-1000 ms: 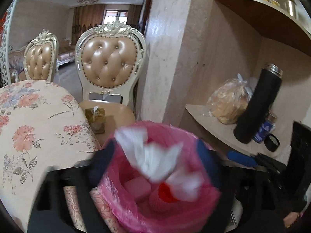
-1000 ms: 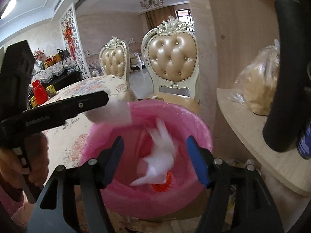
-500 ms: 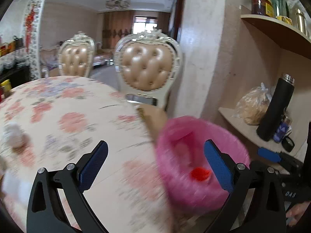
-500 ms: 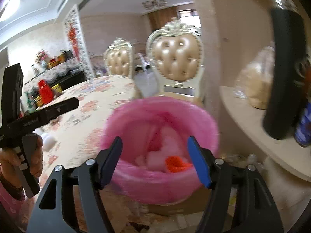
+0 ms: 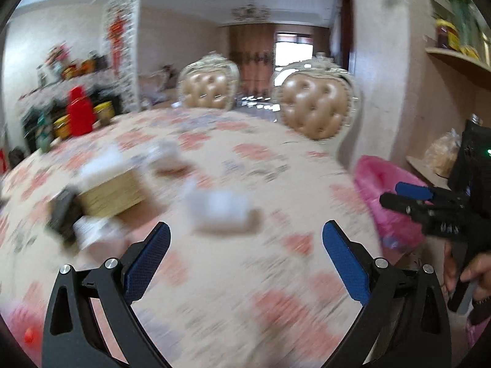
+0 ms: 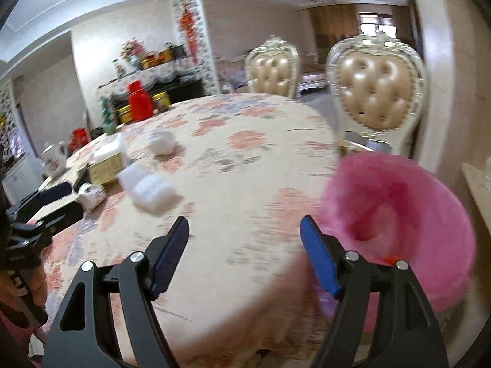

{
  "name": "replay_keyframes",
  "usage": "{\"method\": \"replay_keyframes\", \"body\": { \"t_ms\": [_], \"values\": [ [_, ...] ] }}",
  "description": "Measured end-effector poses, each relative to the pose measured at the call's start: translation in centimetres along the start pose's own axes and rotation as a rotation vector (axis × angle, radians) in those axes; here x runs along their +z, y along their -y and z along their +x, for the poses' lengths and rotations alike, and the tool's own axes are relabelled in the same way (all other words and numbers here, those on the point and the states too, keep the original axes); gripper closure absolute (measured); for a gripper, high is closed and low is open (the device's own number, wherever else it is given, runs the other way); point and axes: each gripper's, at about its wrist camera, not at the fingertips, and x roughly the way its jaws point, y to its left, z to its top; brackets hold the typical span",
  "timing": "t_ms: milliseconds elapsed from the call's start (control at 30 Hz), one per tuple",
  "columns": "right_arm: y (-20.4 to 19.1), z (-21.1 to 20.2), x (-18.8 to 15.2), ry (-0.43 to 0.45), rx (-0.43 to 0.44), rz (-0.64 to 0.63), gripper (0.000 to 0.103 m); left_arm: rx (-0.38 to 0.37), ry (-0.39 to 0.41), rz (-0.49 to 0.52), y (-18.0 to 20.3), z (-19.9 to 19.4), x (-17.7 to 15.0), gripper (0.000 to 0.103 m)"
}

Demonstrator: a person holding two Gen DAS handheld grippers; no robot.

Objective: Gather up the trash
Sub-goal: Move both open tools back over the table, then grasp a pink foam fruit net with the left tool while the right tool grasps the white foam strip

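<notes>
Both grippers hang over the edge of a round table [image 6: 245,184] under a floral cloth. The left gripper [image 5: 245,245] stands wide with nothing between its pads. The right gripper [image 6: 244,245] is spread somewhat less, its jaws just having opened further, and it too is empty.

The trash lies on the cloth: a crumpled white tissue [image 6: 153,193] nearest the grippers, and a wadded ball [image 6: 161,142] farther back. Beside the tissue sit a yellowish box [image 6: 106,168] with a white sheet on top, and a small white cup [image 6: 90,194] on its side. A teapot [image 6: 53,159] stands near the far left edge.

The bin [image 6: 399,224], lined with a pink bag, stands off the table's right side, below the rim, with something red-orange low inside it. Two tufted chairs [image 6: 377,92] stand behind the table, the nearer one just behind the bin. A red container [image 6: 140,101] and tins sit beyond the table's far-left rim.

The left view is heavily smeared — the tissue [image 5: 221,211] and box [image 5: 107,193] show only as pale blurs, and a dark thing by the box cannot be made out. The right gripper [image 5: 408,196] enters at that view's right edge, its hand [image 5: 472,270] cut off by the frame.
</notes>
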Motion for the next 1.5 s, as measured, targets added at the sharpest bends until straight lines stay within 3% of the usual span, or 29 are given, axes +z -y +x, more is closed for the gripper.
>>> {"method": "replay_keyframes", "body": {
  "t_ms": [233,567,733,867,967,1033,1300,1433,1500],
  "values": [
    [-6.3,3.1,0.9,-0.041,0.083,-0.094,0.027,0.170,0.027,-0.103,-8.0,-6.6,-4.0,0.009],
    [-11.9,6.1,1.2,-0.094,0.123,-0.173,0.024,0.334,0.030,-0.170,-12.7,-12.5,-8.3,0.009],
    [-13.4,7.1,1.3,-0.109,0.134,-0.195,0.024,0.397,-0.006,-0.217,-14.9,-13.0,-9.7,0.009],
    [-14.3,7.9,1.6,-0.118,0.135,-0.212,0.024,0.396,-0.068,-0.266,-17.1,-11.7,-9.9,0.009],
    [-14.4,8.3,1.7,-0.119,0.133,-0.217,0.016,0.390,-0.125,-0.320,-18.6,-10.2,-10.0,0.009],
    [-14.3,8.7,1.7,-0.127,0.132,-0.222,0.016,0.347,-0.161,-0.356,-19.4,-9.5,-10.1,0.009],
    [-13.2,12.2,2.6,-0.199,0.130,-0.220,0.016,0.269,-0.193,-0.430,-19.8,-8.1,-9.8,0.011],
    [-12.7,14.6,3.5,-0.242,0.154,-0.207,0.016,0.261,-0.212,-0.412,-19.2,-7.3,-9.4,0.028],
    [-12.8,15.7,3.8,-0.261,0.162,-0.215,0.016,0.254,-0.215,-0.406,-18.9,-7.0,-9.2,0.043]
  ]
}}
